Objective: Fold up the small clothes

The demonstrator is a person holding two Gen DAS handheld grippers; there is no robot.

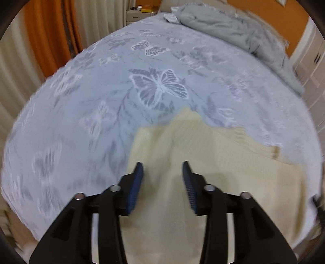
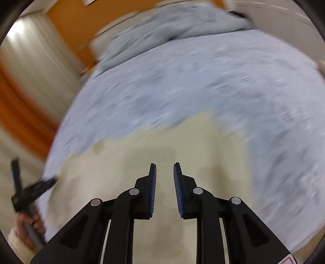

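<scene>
A cream knitted garment (image 1: 213,162) lies flat on the bed near its front edge, with a ribbed cuff or hem at its right. My left gripper (image 1: 162,164) is open and empty, hovering over the garment's left part. The same garment (image 2: 162,146) fills the lower middle of the blurred right wrist view. My right gripper (image 2: 164,165) is open and empty above it. The left gripper (image 2: 32,190) also shows in the right wrist view at the far left, held in a hand at the garment's left edge.
The bed has a light blue sheet with butterfly prints (image 1: 158,85). A crumpled grey quilt (image 1: 243,32) lies at the head of the bed. Orange and white curtains (image 1: 50,36) hang left. A nightstand (image 1: 138,14) stands beyond the bed.
</scene>
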